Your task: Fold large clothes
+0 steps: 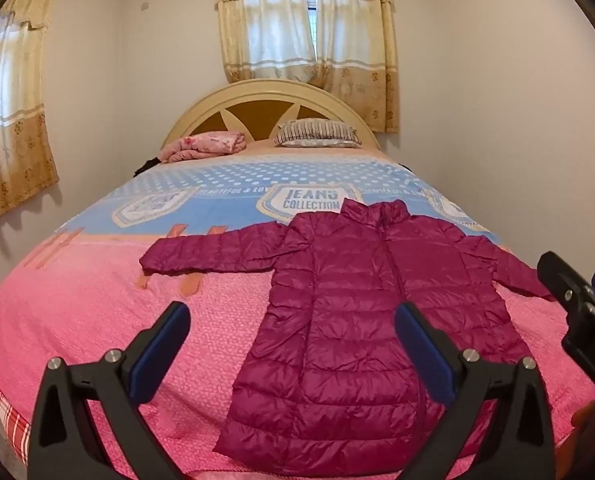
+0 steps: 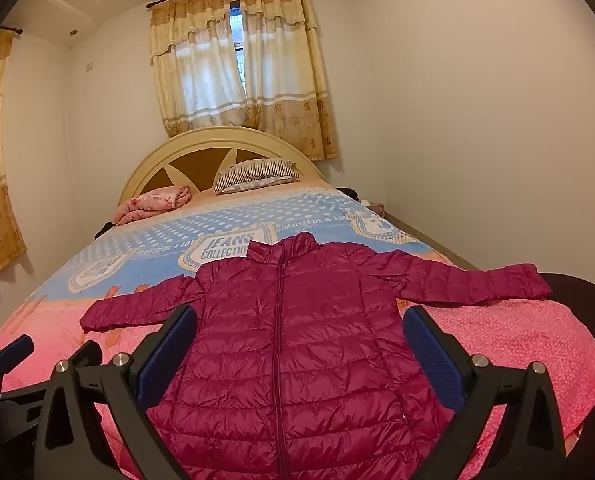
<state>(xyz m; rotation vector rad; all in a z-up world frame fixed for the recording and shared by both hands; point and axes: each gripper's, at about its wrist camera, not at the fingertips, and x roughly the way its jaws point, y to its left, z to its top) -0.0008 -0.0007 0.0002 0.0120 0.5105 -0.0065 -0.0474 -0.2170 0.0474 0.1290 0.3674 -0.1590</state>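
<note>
Left gripper [image 1: 293, 328] and right gripper [image 2: 299, 332] are held above the near end of the bed, jaws spread wide, nothing gripped. The jacket [image 2: 297, 340] is laid flat on the bedspread [image 2: 517, 340], zipped, front up, collar towards the headboard [image 1: 265, 98], both sleeves stretched outward. No fold is seen yet; the opening step is judged pending. A sleeve cuff would likely be pinched first and carried across the chest.

Soft window daylight, fisheye-warped edges
</note>
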